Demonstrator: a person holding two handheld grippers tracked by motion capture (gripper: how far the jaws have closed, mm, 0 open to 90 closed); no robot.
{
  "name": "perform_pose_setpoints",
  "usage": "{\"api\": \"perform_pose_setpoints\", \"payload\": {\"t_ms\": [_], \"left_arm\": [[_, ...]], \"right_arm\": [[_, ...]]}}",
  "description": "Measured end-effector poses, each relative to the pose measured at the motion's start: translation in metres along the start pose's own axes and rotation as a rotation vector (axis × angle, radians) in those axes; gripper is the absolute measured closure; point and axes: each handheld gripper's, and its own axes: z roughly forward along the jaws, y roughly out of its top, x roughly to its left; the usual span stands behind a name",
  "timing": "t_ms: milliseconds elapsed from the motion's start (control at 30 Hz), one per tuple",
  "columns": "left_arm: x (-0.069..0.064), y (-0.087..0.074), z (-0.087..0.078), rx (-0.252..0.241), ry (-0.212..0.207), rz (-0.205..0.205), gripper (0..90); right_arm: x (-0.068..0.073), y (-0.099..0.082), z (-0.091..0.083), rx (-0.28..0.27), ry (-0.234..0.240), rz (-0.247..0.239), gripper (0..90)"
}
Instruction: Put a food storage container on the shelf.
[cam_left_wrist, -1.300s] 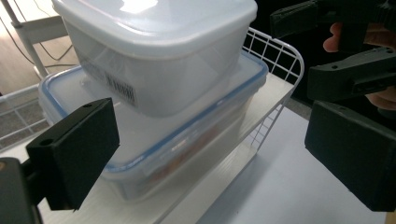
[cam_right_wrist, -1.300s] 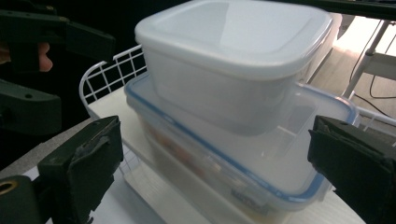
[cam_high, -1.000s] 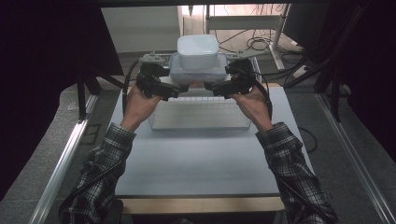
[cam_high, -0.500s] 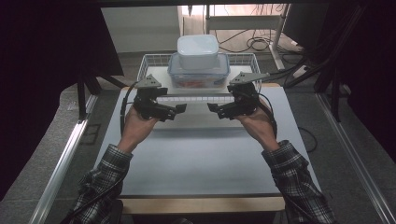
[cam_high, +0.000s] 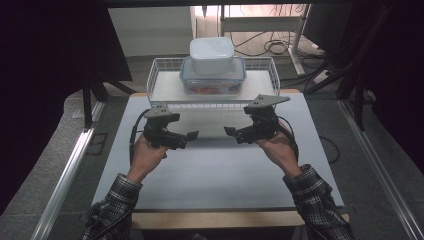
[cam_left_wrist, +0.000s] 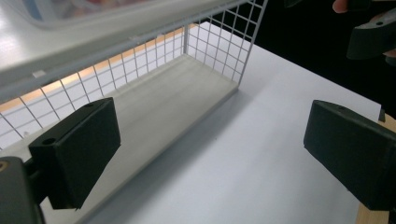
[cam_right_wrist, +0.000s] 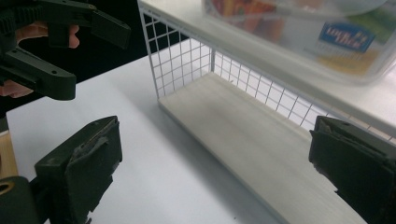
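1. The left gripper (cam_high: 192, 135) hovers over the white table top (cam_high: 215, 175), left of centre, with its jaws pointing right towards the middle; in the left gripper view the two black jaws stand wide apart with nothing between them.
2. The right gripper (cam_high: 230, 131) hovers right of centre at about the same depth, pointing left, so the two tips face each other across a gap and do not touch. In the right gripper view its jaws are also spread wide and hold nothing.
3. The white wire basket shelf (cam_high: 161, 75) stands at the far edge of the table, just beyond both grippers and apart from them. Its raised white deck sits above a pale lower board (cam_left_wrist: 187, 100), with wire mesh around the sides.
4. A clear plastic food box with a blue-rimmed lid (cam_high: 212, 77) rests on the shelf deck, about in the middle, with coloured contents showing through its wall.
5. A smaller white square lidded container (cam_high: 211, 52) is stacked on top of that box, roughly centred.
6. Plaid sleeves (cam_high: 317, 200) cover both forearms, which come in from the near edge.
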Motion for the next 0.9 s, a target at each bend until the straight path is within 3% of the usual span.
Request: {"api": "perform_pose_setpoints", "payload": {"t_ms": [167, 467, 700, 900], "left_arm": [[-0.006, -0.013, 0.002, -0.003, -0.023, 0.001, 3.3], [-0.017, -0.037, 0.003, 0.011, 0.001, 0.019, 2.9], [-0.022, -0.056, 0.005, 0.015, -0.001, 0.011, 2.9], [-0.022, -0.067, 0.007, 0.028, 0.007, 0.003, 2.9]], "right_arm": [[0.005, -0.012, 0.002, 0.01, -0.002, -0.013, 1.6], [0.011, -0.038, 0.006, 0.021, -0.017, -0.01, 0.0], [0.012, -0.055, 0.005, 0.001, -0.018, 0.015, 0.0], [0.015, -0.065, 0.005, 0.015, -0.015, 0.015, 0.0]]}}
